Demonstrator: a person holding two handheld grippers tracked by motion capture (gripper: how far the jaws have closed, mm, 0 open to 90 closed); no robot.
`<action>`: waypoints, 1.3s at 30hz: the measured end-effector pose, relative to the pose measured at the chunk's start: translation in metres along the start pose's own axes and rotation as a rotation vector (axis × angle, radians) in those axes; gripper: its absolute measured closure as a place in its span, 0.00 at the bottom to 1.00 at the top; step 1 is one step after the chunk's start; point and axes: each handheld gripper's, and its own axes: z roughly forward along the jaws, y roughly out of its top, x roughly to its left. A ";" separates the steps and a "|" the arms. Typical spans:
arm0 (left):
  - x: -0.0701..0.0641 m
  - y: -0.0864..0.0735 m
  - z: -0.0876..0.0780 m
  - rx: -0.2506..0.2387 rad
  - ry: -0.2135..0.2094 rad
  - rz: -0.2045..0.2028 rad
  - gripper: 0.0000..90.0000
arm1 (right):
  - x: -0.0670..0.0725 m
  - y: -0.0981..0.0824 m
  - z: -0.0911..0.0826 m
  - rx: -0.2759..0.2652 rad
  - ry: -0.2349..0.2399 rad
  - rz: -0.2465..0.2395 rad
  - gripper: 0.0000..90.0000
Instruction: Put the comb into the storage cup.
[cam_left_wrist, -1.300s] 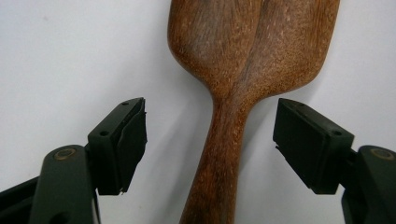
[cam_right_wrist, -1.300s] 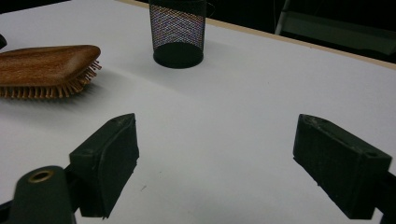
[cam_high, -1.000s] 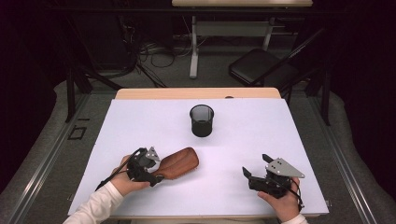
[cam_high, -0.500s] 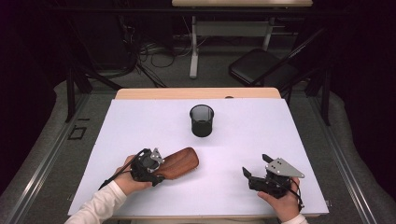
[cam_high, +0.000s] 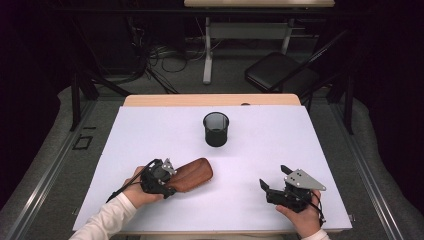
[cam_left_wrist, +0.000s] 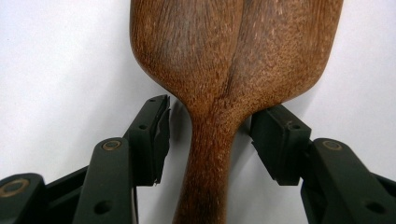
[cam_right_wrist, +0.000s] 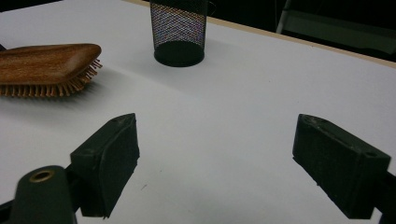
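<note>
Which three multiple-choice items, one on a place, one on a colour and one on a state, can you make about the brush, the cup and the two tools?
1. Where does the cup stand?
A. between the two tools
B. farther up the table than the brush
C. on the brush

2. What colour is the back of the brush?
A. brown wood
B. white
C. blue

3. How do the jaws of the left tool stand at the brush's handle?
A. one on each side, with gaps to the wood
B. shut with nothing between them
C. both on one side of the handle

Answers:
1. B, since the high view shows the cup beyond the brush, toward the far edge.
2. A, since the left gripper view shows brown grain.
3. A, since white table shows between each pad and the neck; the jaws have just been closing around it.
</note>
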 end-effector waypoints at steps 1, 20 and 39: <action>0.000 0.000 0.000 0.000 0.000 0.002 0.52 | 0.000 0.000 0.001 -0.007 -0.001 0.001 0.15; 0.000 0.001 -0.001 0.008 -0.025 0.006 0.70 | 0.000 0.000 0.001 0.001 -0.001 0.002 0.16; -0.001 -0.001 -0.002 -0.002 -0.032 0.027 0.77 | 0.000 0.000 0.001 0.002 0.001 0.000 0.16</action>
